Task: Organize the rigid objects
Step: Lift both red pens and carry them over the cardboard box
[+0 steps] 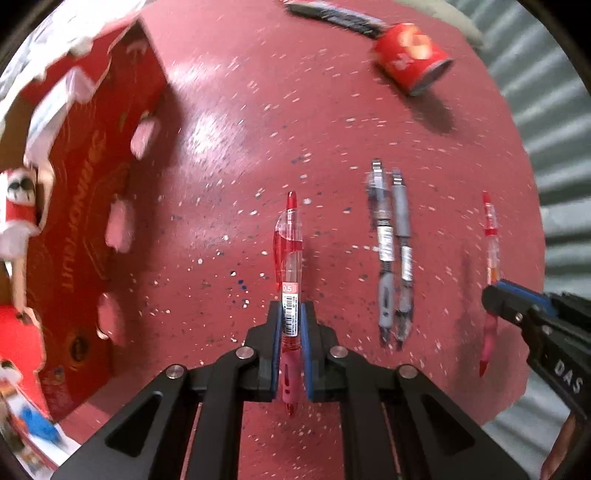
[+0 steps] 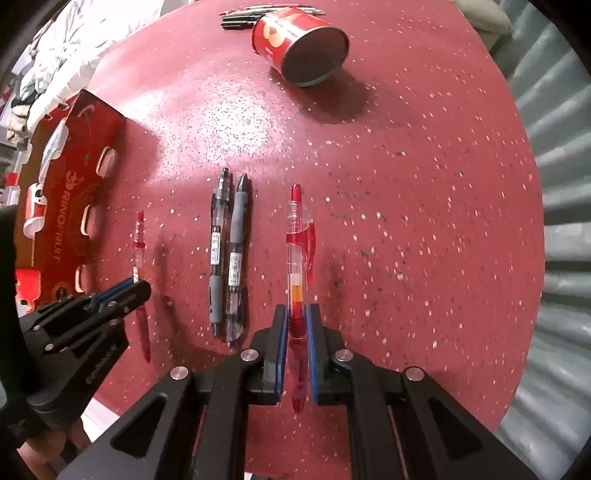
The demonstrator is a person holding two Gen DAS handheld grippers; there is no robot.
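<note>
Right now my left gripper (image 1: 290, 325) has its blue-padded fingers (image 1: 276, 332) clamped on a red pen (image 1: 290, 266), which points straight ahead along them with its tip back toward the camera. My right gripper (image 2: 295, 332) is likewise closed on a second red pen (image 2: 298, 258), a clear-barrelled one with a red clip sticking out to the right. From each wrist view I can see the other gripper off to the side, holding its pen low over the table (image 2: 406, 184).

Between the two held pens, two grey pens (image 2: 225, 251) lie side by side on the table, touching or nearly so, parallel to the red ones.

Farther ahead, a red can (image 2: 295, 40) lies tipped on its side, its open mouth toward the right camera. Just behind it a few dark pens (image 2: 240, 20) lie at the table's far edge.

On the left side of the table stands a red box (image 2: 70, 192) with oval cut-outs in its wall. I can't make out its contents clearly.
</note>
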